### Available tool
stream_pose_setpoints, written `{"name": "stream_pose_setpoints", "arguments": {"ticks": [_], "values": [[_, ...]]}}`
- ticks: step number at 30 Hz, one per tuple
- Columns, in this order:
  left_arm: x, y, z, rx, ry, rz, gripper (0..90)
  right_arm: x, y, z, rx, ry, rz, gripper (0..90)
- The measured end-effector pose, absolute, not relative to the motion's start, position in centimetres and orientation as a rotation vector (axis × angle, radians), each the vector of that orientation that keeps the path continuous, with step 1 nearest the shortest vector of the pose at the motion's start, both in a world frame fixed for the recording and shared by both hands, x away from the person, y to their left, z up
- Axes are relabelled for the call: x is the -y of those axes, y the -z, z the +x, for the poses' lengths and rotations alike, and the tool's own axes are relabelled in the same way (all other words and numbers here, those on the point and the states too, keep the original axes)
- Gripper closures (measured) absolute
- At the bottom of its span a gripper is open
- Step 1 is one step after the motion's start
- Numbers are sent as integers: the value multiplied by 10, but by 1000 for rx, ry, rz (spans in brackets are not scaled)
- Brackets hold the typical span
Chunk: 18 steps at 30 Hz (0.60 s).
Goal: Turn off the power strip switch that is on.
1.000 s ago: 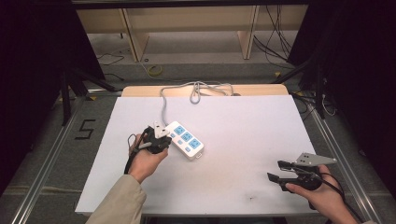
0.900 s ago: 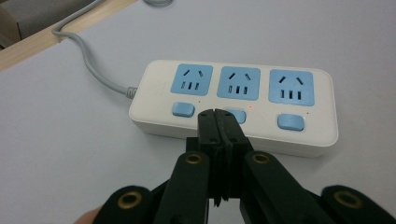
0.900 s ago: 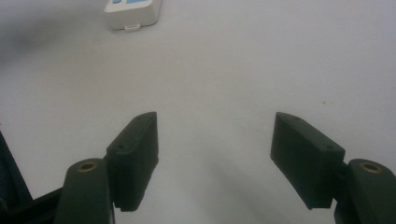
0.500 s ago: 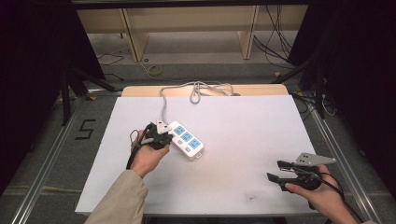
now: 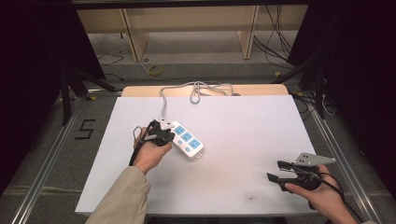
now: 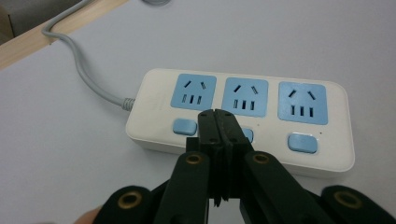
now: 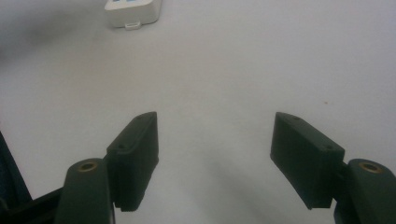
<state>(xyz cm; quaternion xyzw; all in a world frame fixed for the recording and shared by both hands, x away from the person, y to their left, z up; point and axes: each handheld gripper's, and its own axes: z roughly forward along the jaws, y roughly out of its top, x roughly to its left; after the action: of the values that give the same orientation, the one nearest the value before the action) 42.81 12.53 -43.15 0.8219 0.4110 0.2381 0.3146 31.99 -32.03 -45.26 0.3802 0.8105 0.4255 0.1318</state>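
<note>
Left tool point(image 6: 219, 122), jaws pressed together, tips at the power strip's point(image 6: 243, 116) middle switch point(image 6: 247, 135); press seemingly underway. Right tool point(image 7: 215, 158) spread, idle.

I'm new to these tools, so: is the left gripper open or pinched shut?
Shut. In the left gripper view, the left gripper has both black jaws pressed together, no gap, tips over the power strip's middle switch, holding nothing.

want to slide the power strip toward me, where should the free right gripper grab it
Grip the white three-socket power strip across its narrow width at the free end, opposite the grey cord. It lies flat and diagonal, long sides parallel, so an open gripper could likely span them. Bring the right gripper in from the right; the shut left gripper occupies the button side.
</note>
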Motion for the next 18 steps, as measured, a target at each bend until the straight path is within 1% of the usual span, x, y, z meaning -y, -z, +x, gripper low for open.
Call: {"name": "stream_pose_setpoints", "arguments": {"ticks": [7,18], "values": [[-120,433,435,-1082,-595,2182,899,320,452,320,-2353,-1235,1102,326],[-112,434,440,-1068,-591,2216,899,320,453,320,-2355,-1233,1096,326]]}}
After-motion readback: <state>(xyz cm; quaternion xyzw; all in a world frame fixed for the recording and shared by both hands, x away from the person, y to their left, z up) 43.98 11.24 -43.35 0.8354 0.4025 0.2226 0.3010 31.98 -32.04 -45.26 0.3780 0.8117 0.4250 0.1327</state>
